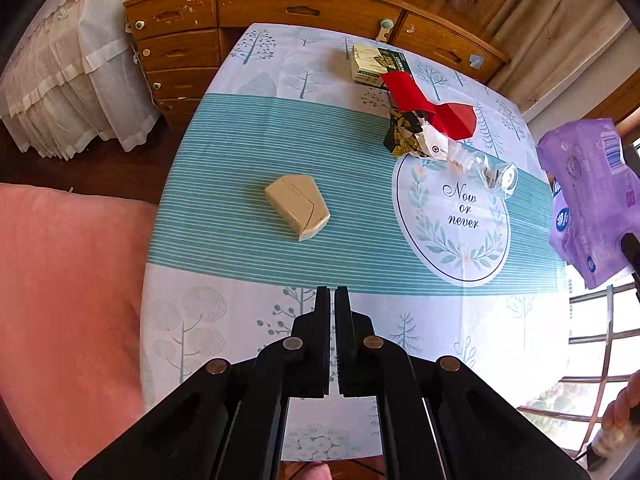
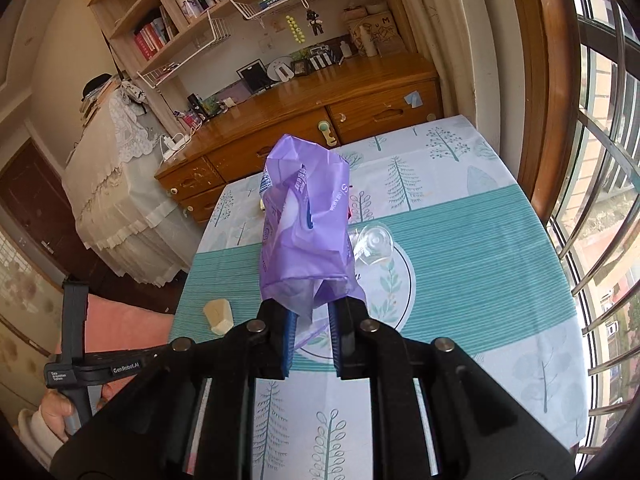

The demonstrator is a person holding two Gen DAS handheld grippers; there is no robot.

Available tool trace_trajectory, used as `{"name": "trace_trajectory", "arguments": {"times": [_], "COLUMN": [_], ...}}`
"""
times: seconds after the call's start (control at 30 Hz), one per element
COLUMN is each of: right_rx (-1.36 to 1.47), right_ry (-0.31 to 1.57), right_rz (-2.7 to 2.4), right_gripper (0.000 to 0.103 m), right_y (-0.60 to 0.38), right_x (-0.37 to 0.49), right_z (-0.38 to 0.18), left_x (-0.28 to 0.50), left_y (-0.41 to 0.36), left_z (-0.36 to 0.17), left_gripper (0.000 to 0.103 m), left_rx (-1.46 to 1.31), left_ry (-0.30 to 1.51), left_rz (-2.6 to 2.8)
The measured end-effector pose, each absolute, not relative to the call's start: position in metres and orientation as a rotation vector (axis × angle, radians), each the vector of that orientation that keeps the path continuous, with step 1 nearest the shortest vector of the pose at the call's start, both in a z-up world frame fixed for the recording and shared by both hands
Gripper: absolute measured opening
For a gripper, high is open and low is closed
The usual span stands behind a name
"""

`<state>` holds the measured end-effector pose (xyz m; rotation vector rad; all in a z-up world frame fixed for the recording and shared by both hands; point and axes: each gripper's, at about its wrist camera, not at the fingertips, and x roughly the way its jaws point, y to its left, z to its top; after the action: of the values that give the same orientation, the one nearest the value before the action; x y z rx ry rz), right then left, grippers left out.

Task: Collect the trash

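My right gripper (image 2: 311,312) is shut on a crumpled purple plastic wrapper (image 2: 306,220) and holds it above the table; the wrapper also shows at the right edge of the left wrist view (image 1: 588,200). My left gripper (image 1: 333,292) is shut and empty over the near part of the table. On the tablecloth (image 1: 248,152) lie a beige folded carton (image 1: 298,206), a red paper piece (image 1: 432,106), a black-and-gold crumpled wrapper (image 1: 408,134), clear plastic packaging (image 1: 496,174) and a green-and-cream box (image 1: 376,64). The purple wrapper hides part of the pile in the right wrist view.
A wooden dresser (image 1: 304,12) stands behind the table. A pink cushion (image 1: 68,300) lies to the left, lace-covered furniture (image 1: 68,80) beyond it. A barred window (image 2: 600,200) runs along the right side. The left device handle (image 2: 76,340) shows in the right wrist view.
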<state>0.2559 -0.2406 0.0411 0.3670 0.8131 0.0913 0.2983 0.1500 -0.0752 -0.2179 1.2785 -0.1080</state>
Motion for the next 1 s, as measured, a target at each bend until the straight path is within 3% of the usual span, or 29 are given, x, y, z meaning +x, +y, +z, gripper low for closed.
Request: {"name": "trace_trajectory", "arguments": {"times": [0.17,0.33,0.47,0.6,1.0], "right_rx": [0.339,0.312,0.285,0.264,0.235], "right_ry": [0.826,0.852,0.877,0.904,0.96], "right_rz": [0.117,0.147,0.176,0.21,0.294], "right_gripper": [0.011,0.011,0.011,0.011,0.011], "right_y": [-0.225,-0.218,-0.218,-0.219,-0.225], "right_x": [0.247,0.278,0.309,0.345,0.436], "right_z": [0.036,0.029,0.018,0.007,-0.027], "left_x": [0.315,0.339,0.361,0.383,0.443], "left_y": [0.16,0.161,0.159,0.157,0.151], "left_z": [-0.083,-0.095,-0.109,-0.127,-0.182], "left_gripper": [0.011,0.04,0.052,0.079,0.08], "left_rx": [-0.278,-0.311,-0.327,-0.346,-0.351], "left_ry": [1.302,1.3,1.308,1.33,1.419], "left_rz": [-0.073,-0.023,0.011,0.073,0.294]}}
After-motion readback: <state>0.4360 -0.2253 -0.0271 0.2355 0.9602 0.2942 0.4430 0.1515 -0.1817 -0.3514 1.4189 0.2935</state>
